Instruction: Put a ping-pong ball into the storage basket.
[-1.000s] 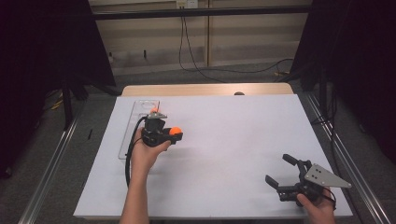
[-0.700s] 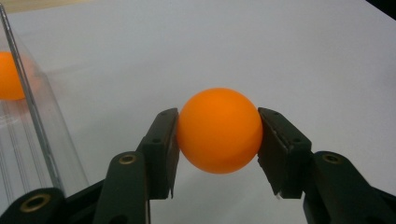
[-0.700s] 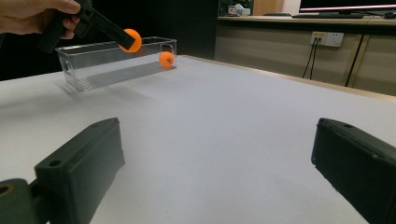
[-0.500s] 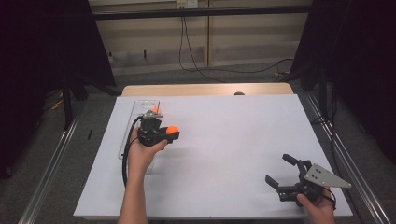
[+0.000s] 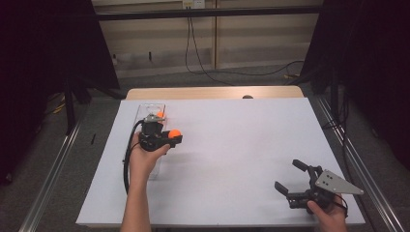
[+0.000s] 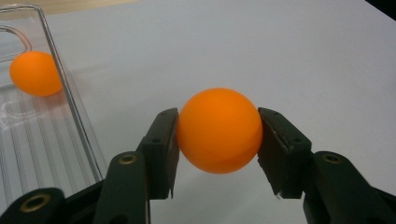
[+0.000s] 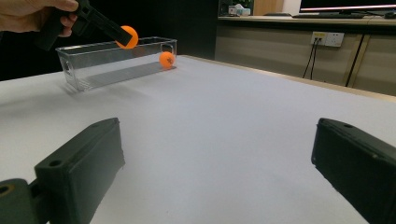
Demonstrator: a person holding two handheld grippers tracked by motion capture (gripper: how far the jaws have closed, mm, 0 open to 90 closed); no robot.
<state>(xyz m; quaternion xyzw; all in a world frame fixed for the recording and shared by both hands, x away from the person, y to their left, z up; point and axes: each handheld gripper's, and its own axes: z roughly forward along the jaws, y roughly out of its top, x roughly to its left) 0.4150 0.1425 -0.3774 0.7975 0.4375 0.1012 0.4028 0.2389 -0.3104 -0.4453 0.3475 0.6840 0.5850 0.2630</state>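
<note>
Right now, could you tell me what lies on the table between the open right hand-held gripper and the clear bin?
Nothing: in the right gripper view, bare white table runs from the right hand-held gripper to the clear bin.

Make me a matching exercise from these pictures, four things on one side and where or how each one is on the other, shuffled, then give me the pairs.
Things:
1. held orange ball
2. second orange ball
3. right gripper
4. clear plastic bin

Places or states:
A. jaws apart, nothing between them, low over the white table
B. lying inside the bin near one end
C. clamped between the left gripper jaws, outside the bin
D. standing on the table's left part

Pairs: 1-C, 2-B, 3-A, 4-D
</note>
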